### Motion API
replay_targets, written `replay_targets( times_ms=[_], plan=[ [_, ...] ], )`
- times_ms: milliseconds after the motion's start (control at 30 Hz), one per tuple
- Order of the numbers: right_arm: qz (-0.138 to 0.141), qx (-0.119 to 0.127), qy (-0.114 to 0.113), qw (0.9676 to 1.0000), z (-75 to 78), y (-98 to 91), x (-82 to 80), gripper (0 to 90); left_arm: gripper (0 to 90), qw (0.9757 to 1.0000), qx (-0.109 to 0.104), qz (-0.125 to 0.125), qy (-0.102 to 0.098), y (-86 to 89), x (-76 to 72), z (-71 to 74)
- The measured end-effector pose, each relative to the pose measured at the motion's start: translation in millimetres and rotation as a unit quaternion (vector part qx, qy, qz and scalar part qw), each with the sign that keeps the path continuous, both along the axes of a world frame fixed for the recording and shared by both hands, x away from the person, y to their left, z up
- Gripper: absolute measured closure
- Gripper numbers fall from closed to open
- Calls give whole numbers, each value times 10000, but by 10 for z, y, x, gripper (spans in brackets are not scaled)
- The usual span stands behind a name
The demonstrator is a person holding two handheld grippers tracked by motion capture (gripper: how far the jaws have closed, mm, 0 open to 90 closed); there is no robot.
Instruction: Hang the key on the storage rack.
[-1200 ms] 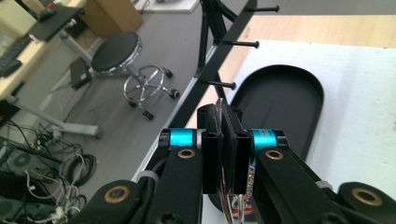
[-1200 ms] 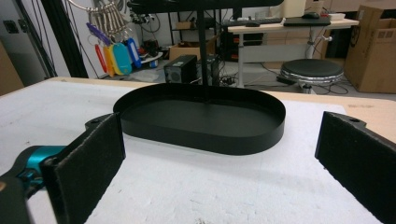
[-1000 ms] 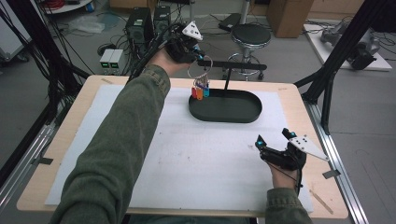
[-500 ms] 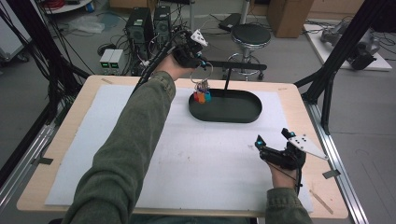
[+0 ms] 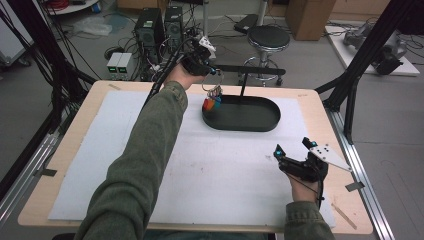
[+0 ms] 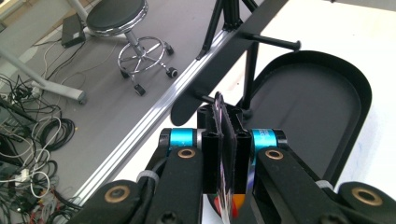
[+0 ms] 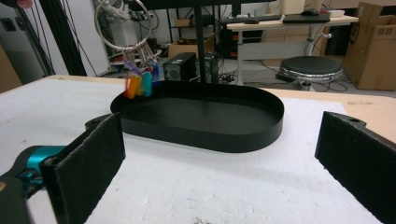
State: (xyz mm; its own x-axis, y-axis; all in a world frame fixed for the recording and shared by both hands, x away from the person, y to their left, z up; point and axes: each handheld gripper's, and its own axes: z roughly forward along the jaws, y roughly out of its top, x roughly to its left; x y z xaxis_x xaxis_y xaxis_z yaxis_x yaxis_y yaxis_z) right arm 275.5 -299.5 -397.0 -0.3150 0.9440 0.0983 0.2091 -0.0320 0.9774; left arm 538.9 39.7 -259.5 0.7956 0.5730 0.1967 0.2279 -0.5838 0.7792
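Note:
My left gripper (image 5: 209, 70) reaches over the table's far edge and is shut on a metal key ring (image 5: 214, 89). Coloured tags (image 5: 211, 104) dangle from the ring over the left end of the black oval tray (image 5: 272, 121). In the left gripper view the ring (image 6: 223, 140) sits edge-on between the shut jaws of that gripper (image 6: 224, 116), with the tray (image 6: 327, 107) beyond. In the right gripper view, the ring (image 7: 122, 28) and tags (image 7: 139, 84) hang at the tray's (image 7: 210, 135) far left rim. My right gripper (image 5: 293, 148) rests open on the white mat at the right, nothing between its pads (image 7: 95, 156).
A black stand with a horizontal bar (image 5: 252, 70) and short pegs (image 6: 275, 43) rises from the tray's far side. A round stool (image 5: 269, 37) and computer boxes (image 5: 150, 25) stand on the floor behind the table. The white mat (image 5: 150, 150) covers most of the tabletop.
My left hand has come down and a little nearer, lowering the key ring and tags toward the tray's left end. The right gripper has stayed where it was.

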Motion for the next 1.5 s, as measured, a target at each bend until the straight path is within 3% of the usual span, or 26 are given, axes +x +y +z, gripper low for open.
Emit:
replay_targets(
  times_ms=[233,300,333,400,433,467,633,667,733,767,833,900,1033,1167,1367,1500],
  plan=[
    [-11,24,6,10000,-1,-1,3,4,864,9999,-109,3,69,28,4,-62],
    [-9,22,-1,10000,-1,-4,3,5,862,9998,-136,123,89,39,-3,-52],
    [-3,34,5,10000,3,-2,-5,5,796,9995,-122,273,123,40,-10,-39],
    [-12,21,-19,10000,4,-2,-7,5,577,9978,-223,552,303,46,-9,-29],
    [-10,21,-20,10000,5,-2,-8,5,519,9971,-254,612,379,58,-9,-25],
    [-12,8,-31,10000,4,-4,-7,5,468,9962,-401,595,501,89,-10,-23],
    [-14,17,-6,10000,3,3,-3,5,153,9946,-447,662,660,110,-23,-33],
    [-13,17,-1,10000,1,4,0,5,132,9929,-446,655,891,114,-27,-39],
    [-11,21,14,10000,-2,5,6,5,17,9920,-411,642,1006,116,-30,-44],
    [-11,22,3,10000,-1,3,7,5,16,9913,-388,639,1084,120,-38,-46],
    [-14,57,0,10000,1,3,6,5,17,9918,-350,373,1169,140,-83,-42],
    [-11,67,10,10000,0,-2,5,5,17,9919,-364,376,1155,142,-102,-35],
    [-24,82,9,10000,3,-2,2,5,17,9926,-492,282,1073,173,-197,20],
    [-23,87,0,10000,6,-6,-4,5,17,9936,-608,165,933,201,-393,30],
    [-48,85,-19,10000,6,-2,-5,5,17,9938,-717,62,842,264,-520,35],
    [-70,96,-14,9999,4,-1,-1,5,17,9948,-628,-9,808,288,-575,52]
  ],
)
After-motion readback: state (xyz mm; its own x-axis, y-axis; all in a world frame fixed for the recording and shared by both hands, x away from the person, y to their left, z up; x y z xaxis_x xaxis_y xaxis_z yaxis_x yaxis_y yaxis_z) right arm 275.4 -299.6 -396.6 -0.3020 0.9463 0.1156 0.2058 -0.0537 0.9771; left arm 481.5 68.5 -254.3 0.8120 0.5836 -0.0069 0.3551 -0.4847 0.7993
